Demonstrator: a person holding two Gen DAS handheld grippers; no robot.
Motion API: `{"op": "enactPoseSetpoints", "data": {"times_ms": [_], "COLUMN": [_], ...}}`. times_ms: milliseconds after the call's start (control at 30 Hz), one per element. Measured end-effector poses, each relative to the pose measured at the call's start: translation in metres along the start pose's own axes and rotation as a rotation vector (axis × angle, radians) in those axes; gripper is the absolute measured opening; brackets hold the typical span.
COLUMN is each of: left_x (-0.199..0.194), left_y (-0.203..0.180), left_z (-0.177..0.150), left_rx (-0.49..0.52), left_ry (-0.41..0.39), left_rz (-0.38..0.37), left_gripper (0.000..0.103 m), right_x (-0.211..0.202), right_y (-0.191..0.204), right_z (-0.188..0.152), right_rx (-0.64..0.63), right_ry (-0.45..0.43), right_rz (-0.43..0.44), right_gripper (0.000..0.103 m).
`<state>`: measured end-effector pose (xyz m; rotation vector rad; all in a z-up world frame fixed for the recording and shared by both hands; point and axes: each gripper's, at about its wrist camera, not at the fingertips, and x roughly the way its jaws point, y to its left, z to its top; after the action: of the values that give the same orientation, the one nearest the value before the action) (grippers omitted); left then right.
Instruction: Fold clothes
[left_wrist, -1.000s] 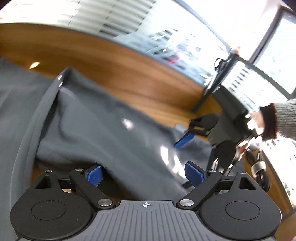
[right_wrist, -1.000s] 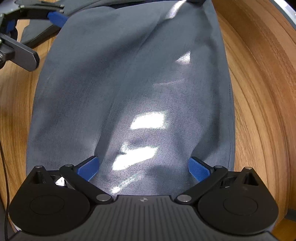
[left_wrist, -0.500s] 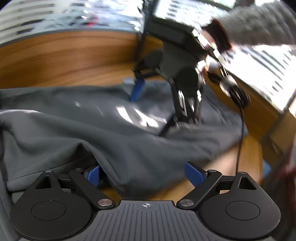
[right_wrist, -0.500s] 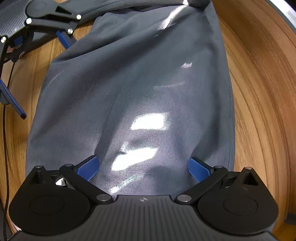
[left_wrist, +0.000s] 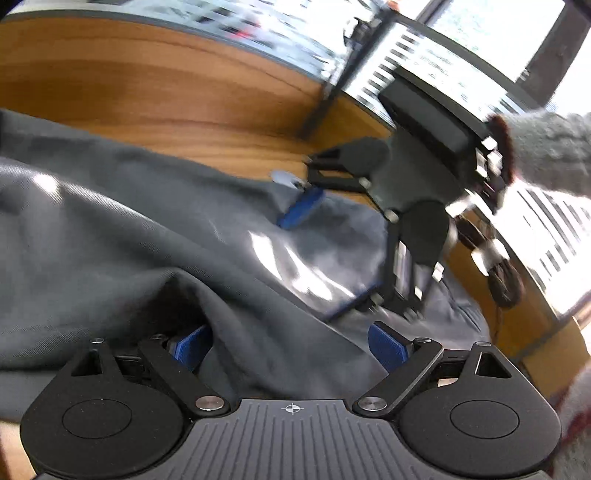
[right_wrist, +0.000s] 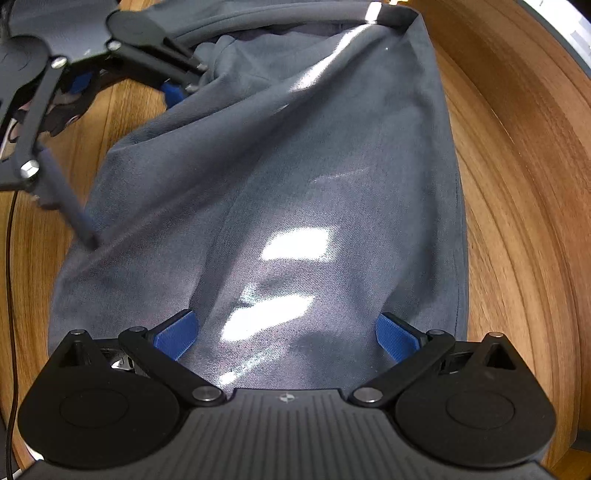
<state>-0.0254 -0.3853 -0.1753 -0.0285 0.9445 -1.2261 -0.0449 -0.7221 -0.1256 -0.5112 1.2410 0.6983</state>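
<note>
Where grey garment (right_wrist: 295, 184) covers wooden table (right_wrist: 517, 184), cloth between spread pads of right claw (right_wrist: 286, 338), left claw (left_wrist: 291, 347) spread over a fold

Daylight pours in from the bright, blown-out windows (left_wrist: 480, 62) at the top right of the left wrist view, where the panes and blinds wash out to white and smear with motion blur. The whole upper half of that view is soft; the black two-finger tool (left_wrist: 399, 221) held by a hand in a grey knitted sleeve (left_wrist: 546, 155) is streaked. White patches of glare sit on the dark grey woven garment (right_wrist: 280, 206) in both views, with deep shadow under its raised fold near the lower left of the left wrist view. The right wrist view is sharper and evenly lit. Fisheye distortion bends the glossy orange-brown wooden tabletop (right_wrist: 517, 184) into curves at the edges.
</note>
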Motion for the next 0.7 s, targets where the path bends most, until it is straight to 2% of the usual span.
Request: {"op": "enactPoseSetpoints", "data": {"times_ms": [67, 167, 233, 333, 433, 533, 600, 700], "left_x": [-0.004, -0.012, -0.02, -0.03, -0.034, -0.033, -0.03, -0.021], "left_y": [-0.009, -0.018, -0.02, -0.019, -0.011, 0.005, 0.015, 0.019], "left_z": [-0.005, -0.012, -0.018, -0.026, -0.027, -0.023, -0.018, -0.011], "left_rx": [0.046, 0.134, 0.202, 0.263, 0.234, 0.12, 0.017, -0.071], "left_ry": [0.038, 0.136, 0.217, 0.305, 0.286, 0.187, 0.115, 0.042], "left_rz": [-0.052, -0.132, -0.168, -0.202, -0.166, -0.084, -0.079, -0.108], "left_gripper": [0.09, 0.089, 0.081, 0.079, 0.079, 0.08, 0.08, 0.08], "right_x": [-0.003, -0.008, -0.011, -0.017, -0.022, -0.027, -0.03, -0.035], "right_y": [-0.004, -0.012, -0.016, -0.024, -0.032, -0.041, -0.046, -0.055], "right_z": [-0.005, -0.013, -0.018, -0.027, -0.036, -0.045, -0.05, -0.059], "right_rx": [-0.003, -0.008, -0.011, -0.014, -0.014, -0.008, -0.004, -0.003], "right_ry": [-0.003, -0.004, -0.002, -0.005, -0.008, -0.009, -0.009, -0.005], "right_rz": [0.001, 0.003, 0.004, 0.005, 0.004, 0.003, 0.002, 0.001], "right_gripper": [0.103, 0.103, 0.103, 0.103, 0.103, 0.103, 0.103, 0.103]}}
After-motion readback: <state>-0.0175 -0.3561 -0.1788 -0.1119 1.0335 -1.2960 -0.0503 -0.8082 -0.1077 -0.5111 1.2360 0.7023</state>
